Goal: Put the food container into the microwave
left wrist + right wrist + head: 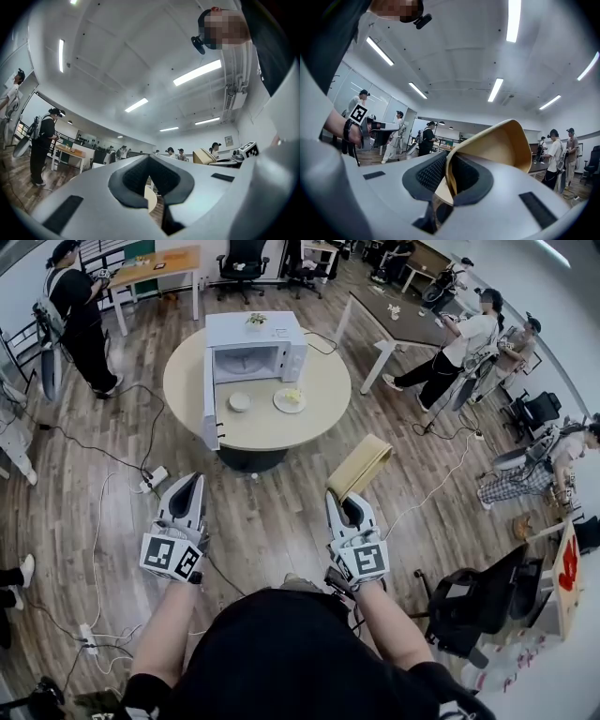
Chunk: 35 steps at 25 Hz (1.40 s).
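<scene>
The white microwave (255, 345) stands on a round beige table (328, 399) far ahead, its door (210, 399) swung open toward me. My right gripper (343, 507) is shut on the rim of a tan food container (361, 465), held over the wooden floor well short of the table. In the right gripper view the container (497, 145) curves up from between the pads of the right gripper (450, 180). My left gripper (187, 495) is level with it on the left, jaws shut and holding nothing; the left gripper (150, 180) points at the room.
A small white bowl (240, 401) and a plate with food (290, 399) sit on the table in front of the microwave. Cables and a power strip (153, 478) lie on the floor to the left. A black chair (478, 601) stands close on my right. Several people stand around the room.
</scene>
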Tool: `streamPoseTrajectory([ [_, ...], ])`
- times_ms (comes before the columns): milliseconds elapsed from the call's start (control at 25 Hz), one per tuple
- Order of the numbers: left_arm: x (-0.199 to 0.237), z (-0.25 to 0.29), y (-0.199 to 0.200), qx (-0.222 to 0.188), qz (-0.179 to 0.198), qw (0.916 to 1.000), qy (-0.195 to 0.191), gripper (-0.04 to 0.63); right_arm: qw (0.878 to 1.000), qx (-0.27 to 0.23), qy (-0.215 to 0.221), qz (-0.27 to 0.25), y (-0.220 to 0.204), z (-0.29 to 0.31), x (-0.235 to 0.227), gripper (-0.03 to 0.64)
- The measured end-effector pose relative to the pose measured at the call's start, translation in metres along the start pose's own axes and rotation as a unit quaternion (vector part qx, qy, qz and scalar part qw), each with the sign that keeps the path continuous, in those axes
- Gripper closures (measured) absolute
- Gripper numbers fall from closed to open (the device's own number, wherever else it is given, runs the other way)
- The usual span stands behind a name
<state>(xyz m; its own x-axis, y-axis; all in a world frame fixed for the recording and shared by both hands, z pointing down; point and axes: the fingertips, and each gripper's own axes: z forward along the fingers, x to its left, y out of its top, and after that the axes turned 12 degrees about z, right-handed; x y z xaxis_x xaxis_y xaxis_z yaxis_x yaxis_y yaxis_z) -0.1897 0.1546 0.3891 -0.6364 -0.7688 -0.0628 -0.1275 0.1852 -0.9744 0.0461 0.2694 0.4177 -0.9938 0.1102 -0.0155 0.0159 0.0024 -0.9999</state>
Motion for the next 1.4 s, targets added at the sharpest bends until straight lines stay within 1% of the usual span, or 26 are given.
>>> streamPoseTrajectory([
  [160,0.0,-0.014,-0.004,0.003,-0.005,1.0,-0.006,0.577,1.0,0.006,-0.002,-0.004,-0.007,-0.008,0.013,0.565],
  [360,0.007,-0.027,-0.01,0.006,-0.02,0.9997,0.008,0.577,1.0,0.01,0.013,-0.011,-0.01,-0.003,0.028,0.565],
  [480,0.012,-0.026,-0.008,0.005,-0.014,0.9998,0.016,0.577,0.999,0.005,0.03,-0.026,-0.005,0.007,0.035,0.565],
  [640,0.014,-0.017,-0.007,0.006,0.005,0.9998,0.021,0.577,0.998,0.004,0.048,-0.029,-0.006,0.022,0.034,0.565],
  [760,0.015,-0.007,-0.007,0.009,0.019,0.9995,0.023,0.577,0.999,0.0,0.045,-0.02,-0.005,0.033,0.022,0.565],
  [1040,0.021,0.03,-0.005,0.015,0.041,0.9988,0.024,0.577,0.999,-0.014,0.025,0.026,-0.005,0.065,-0.024,0.565],
  [1400,0.033,0.089,-0.011,0.023,0.058,0.9973,0.039,0.577,0.998,-0.014,0.04,0.052,-0.018,0.12,-0.072,0.565],
])
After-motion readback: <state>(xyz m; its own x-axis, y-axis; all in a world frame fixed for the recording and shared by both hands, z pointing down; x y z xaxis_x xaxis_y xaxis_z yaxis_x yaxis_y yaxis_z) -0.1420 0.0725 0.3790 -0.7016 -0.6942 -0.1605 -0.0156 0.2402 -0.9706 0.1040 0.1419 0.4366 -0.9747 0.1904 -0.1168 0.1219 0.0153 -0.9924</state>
